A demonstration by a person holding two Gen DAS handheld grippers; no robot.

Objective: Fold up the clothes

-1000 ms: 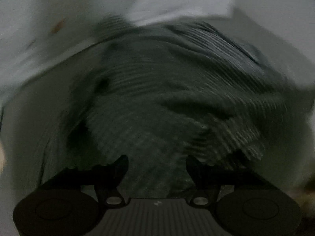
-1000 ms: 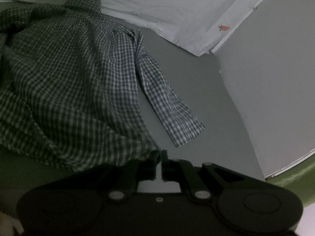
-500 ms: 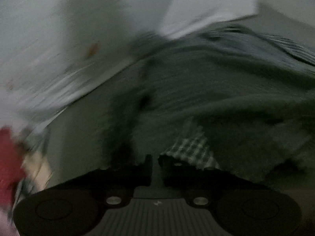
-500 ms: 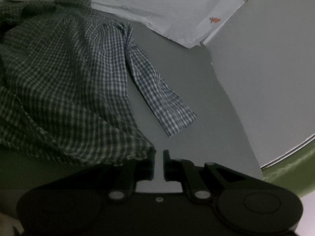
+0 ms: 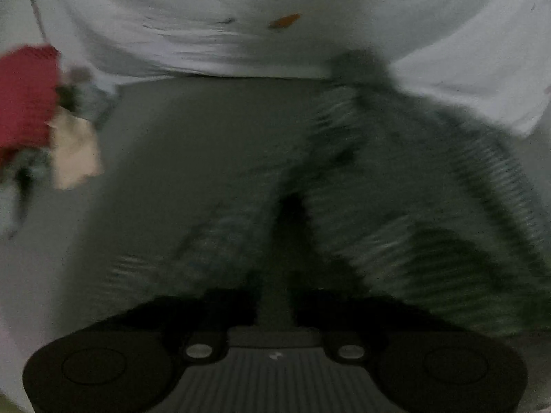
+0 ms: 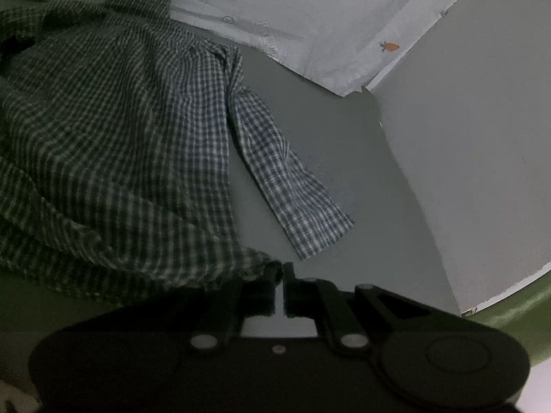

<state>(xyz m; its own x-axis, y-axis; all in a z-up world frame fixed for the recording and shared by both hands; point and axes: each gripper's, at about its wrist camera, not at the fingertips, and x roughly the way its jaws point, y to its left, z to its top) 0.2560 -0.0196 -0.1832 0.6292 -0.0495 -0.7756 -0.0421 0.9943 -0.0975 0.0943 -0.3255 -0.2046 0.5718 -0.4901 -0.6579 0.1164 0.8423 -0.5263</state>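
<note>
A dark green-and-white checked shirt (image 6: 113, 144) lies spread on a grey surface (image 6: 344, 144), collar at the far end, one sleeve (image 6: 296, 192) stretched out to the right. My right gripper (image 6: 283, 268) is shut on the shirt's near hem corner. In the blurred left wrist view the same shirt (image 5: 413, 206) trails from my left gripper (image 5: 277, 296), whose fingers stand close together with the cloth between them.
A white sheet with small orange carrot prints (image 6: 327, 24) lies along the far edge; it also shows in the left wrist view (image 5: 241, 24). A red garment (image 5: 24, 99) and a beige piece (image 5: 74, 151) lie at far left. A green edge (image 6: 516, 306) borders the right.
My left gripper closed on the shirt and swung left, pulling the cloth with it; the red garment came into view. My right gripper stays clamped on the hem, shifting little.
</note>
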